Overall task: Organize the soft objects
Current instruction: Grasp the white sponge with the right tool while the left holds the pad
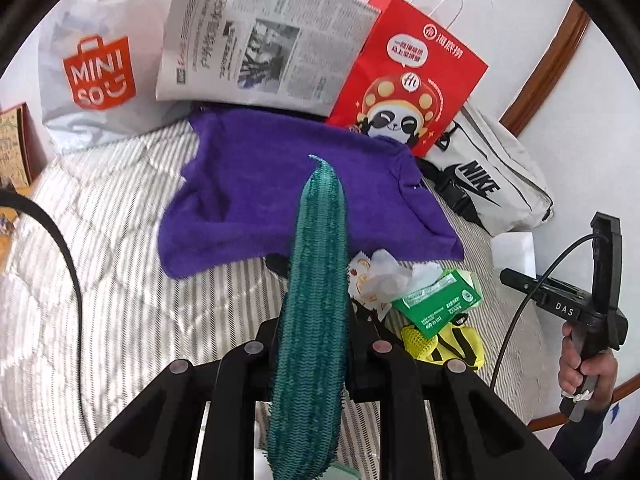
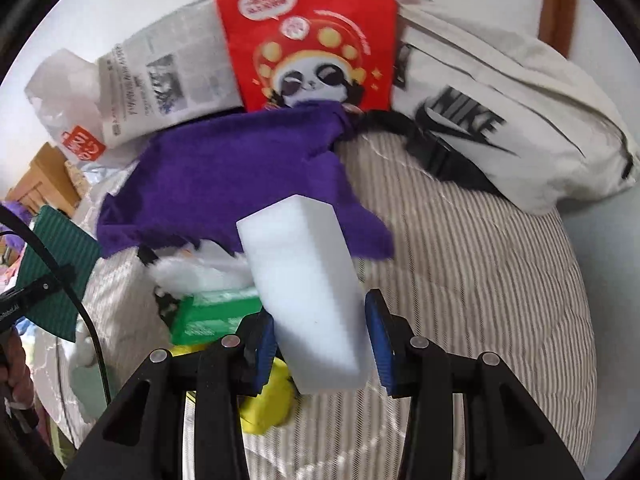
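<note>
- Sponges are in both grippers: the left gripper (image 1: 316, 344) is clamped on a green scrub pad (image 1: 316, 320), which stands on edge between the black fingers and reaches forward over the bed.
- The right gripper (image 2: 320, 340) is closed on a white foam block (image 2: 304, 280); its blue pads (image 2: 380, 344) press the block's near end on both sides, and the block juts up and forward, tilted a little to the left.
- Just below the right gripper lies a yellow item (image 2: 268, 408), partly hidden by the fingers; in the left view it shows as a yellow mesh thing (image 1: 444, 344) beside the left gripper.
- A green packet (image 1: 436, 304) lies just past it, touching crumpled white tissue (image 1: 384, 276).
- All of this sits on a striped quilt (image 1: 120, 280).
- Farther on, a purple towel (image 1: 288, 200) is spread flat on the quilt, its near edge just beside the tissue.
- To the right of the towel lies a white Nike bag (image 2: 500, 120) with a black strap (image 2: 440, 160).
- A red paper bag (image 1: 404, 76) with a panda print leans at the towel's far edge, overlapping its corner.
- A folded newspaper (image 1: 260, 40) stands behind the towel, left of the red bag.
- A white Miniso bag (image 1: 96, 72) is farthest left, against the wall.
- In the left view, the person's right hand (image 1: 584, 364) grips the other gripper's handle at the right edge.
</note>
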Motion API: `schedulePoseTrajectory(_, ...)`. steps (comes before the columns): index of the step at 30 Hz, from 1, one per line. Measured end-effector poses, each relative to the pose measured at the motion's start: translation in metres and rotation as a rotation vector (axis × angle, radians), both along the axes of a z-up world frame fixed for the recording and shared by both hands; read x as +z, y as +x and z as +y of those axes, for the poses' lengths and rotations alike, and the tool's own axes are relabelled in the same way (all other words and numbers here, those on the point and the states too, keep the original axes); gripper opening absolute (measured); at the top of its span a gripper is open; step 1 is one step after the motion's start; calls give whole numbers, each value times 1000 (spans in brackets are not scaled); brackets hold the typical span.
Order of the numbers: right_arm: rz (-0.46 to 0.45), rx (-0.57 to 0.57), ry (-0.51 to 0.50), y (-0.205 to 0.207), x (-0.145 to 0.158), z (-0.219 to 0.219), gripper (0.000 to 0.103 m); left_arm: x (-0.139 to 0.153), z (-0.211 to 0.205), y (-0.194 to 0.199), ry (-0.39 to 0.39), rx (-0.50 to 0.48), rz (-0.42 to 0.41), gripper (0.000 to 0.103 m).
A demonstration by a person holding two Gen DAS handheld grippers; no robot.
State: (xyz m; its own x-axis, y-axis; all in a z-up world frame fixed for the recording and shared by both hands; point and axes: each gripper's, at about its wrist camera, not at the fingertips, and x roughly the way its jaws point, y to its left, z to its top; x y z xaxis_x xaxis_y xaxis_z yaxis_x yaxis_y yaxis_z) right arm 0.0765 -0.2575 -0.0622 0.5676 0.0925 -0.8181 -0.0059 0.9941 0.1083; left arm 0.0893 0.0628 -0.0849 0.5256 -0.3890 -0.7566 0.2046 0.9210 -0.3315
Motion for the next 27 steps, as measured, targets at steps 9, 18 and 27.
schedulePoseTrajectory(9,-40,46,32,31,9,26,41,12,19,29,9,38,0,18)
schedulePoseTrajectory(18,11,-13,36,105,-9,33,41,1,26,86,-37,50,43,18)
schedulePoseTrajectory(27,73,-37,80,182,-39,32,42,-8,19,118,-41,45,65,18)
